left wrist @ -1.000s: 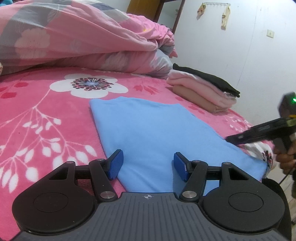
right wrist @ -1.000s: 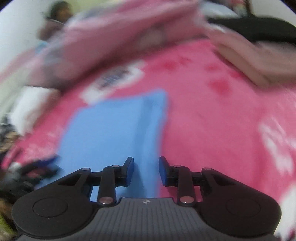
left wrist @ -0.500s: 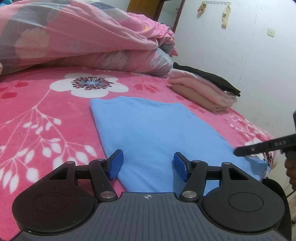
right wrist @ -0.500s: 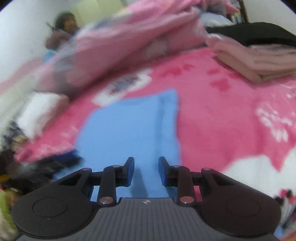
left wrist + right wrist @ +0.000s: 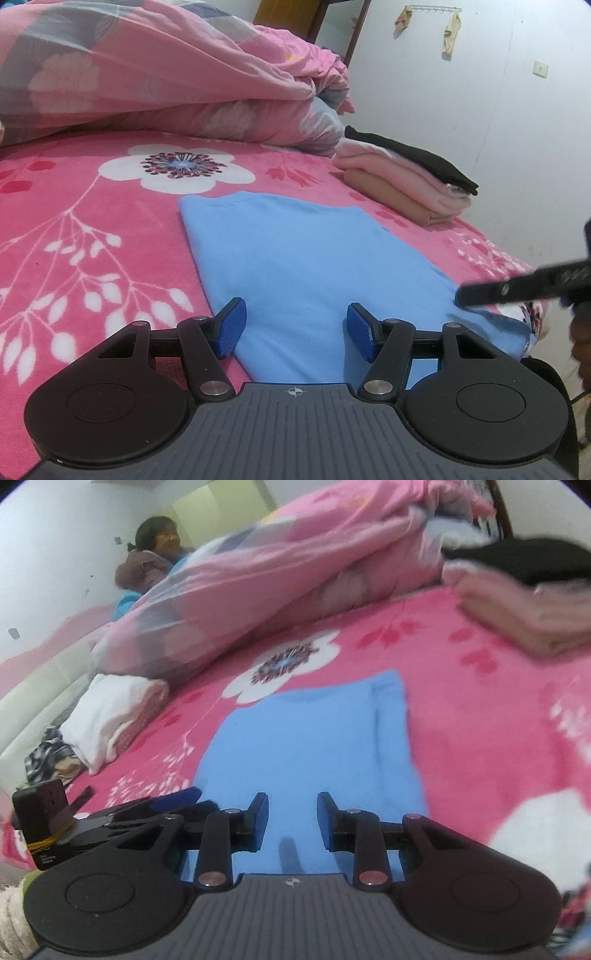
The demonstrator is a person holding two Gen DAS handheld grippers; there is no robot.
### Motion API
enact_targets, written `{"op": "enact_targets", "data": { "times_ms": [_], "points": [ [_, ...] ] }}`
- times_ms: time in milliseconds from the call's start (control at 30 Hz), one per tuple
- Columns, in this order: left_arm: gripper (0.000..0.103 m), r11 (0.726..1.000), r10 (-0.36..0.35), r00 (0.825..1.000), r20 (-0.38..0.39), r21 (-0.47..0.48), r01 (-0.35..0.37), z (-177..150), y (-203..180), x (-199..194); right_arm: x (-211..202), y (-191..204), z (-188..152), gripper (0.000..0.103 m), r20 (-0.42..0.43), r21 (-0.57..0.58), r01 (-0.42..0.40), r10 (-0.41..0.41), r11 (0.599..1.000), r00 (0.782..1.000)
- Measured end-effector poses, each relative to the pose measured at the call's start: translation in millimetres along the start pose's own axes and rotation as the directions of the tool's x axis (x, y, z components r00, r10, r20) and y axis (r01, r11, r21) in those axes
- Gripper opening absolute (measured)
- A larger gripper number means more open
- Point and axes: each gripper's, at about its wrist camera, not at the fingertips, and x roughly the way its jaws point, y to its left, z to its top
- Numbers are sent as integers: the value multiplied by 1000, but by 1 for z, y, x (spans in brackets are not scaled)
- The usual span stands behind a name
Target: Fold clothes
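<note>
Light-blue garment, apparently folded, lies flat on pink bedspread.

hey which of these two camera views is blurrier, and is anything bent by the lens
Right wrist view is blurrier: the folded clothes stack and quilt smear with motion. Left wrist view is sharp, only the right tool at its edge blurs. Both are fisheye, with dark corners and bowed edges.

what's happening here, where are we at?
A person is folding clothes on a bed with a hand-held gripper in each hand. A light blue garment lies flat, partly folded, on the pink floral blanket. Left hand-held gripper hovers open over its near edge; right hand-held gripper is open at the other near corner, gripping nothing. A folded stack sits behind.
</note>
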Motion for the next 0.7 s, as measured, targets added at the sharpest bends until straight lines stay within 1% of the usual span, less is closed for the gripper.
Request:
{"op": "enact_targets", "data": {
  "times_ms": [67, 100, 133, 233, 300, 367, 433, 500, 533, 567, 600, 633, 667, 700],
  "points": [
    [61, 1000, -3, 1000, 0, -2, 3, 0, 1, 0, -6, -23, -7, 28, 0, 77, 35, -35, 996, 999],
    [61, 1000, -3, 1000, 0, -2, 3, 0, 1, 0, -15, -35, -12, 26, 16, 134, 39, -42, 990, 999],
    [61, 1000, -3, 1000, 0, -2, 3, 0, 1, 0, -28, -47, -16, 28, 36, 195, 59, -68, 979, 997],
    [61, 1000, 2, 1000, 0, 4, -2, 1, 0, 0, -55, -57, -23, 29, 85, 245, 93, -117, 965, 989],
    [61, 1000, 8, 1000, -2, 12, -8, 0, -2, 0, -59, -52, -24, 29, 107, 253, 43, -73, 966, 992],
    [61, 1000, 14, 1000, -5, 18, -14, 1, -4, 1, -50, -38, -22, 29, 114, 216, -23, -1, 976, 994],
    [61, 1000, 20, 1000, -12, 20, -20, 2, -5, 0, -33, -26, -21, 29, 103, 184, -92, 74, 979, 992],
    [61, 999, 28, 999, -20, 22, -27, 4, -6, 0, -13, -24, -24, 29, 66, 204, -133, 121, 970, 990],
    [62, 999, 43, 999, -23, 31, -42, 6, -8, -3, -6, -27, -27, 28, 44, 237, -134, 127, 962, 991],
    [62, 997, 63, 998, -16, 53, -62, 8, -11, -8, -4, -35, -33, 26, 43, 283, -137, 130, 949, 991],
    [62, 994, 83, 997, -8, 74, -82, 9, -13, -14, -9, -45, -38, 25, 67, 333, -161, 147, 929, 987],
    [63, 990, 101, 995, -1, 95, -100, 11, -16, -19, -19, -50, -42, 27, 90, 368, -167, 143, 915, 986],
    [63, 989, 99, 995, 2, 113, -98, 11, -19, -25, -32, -52, -46, 28, 108, 376, -133, 99, 917, 989],
    [65, 987, 96, 995, 6, 130, -96, 12, -22, -31, -43, -51, -48, 28, 115, 362, -84, 45, 929, 992]
  ]
}}
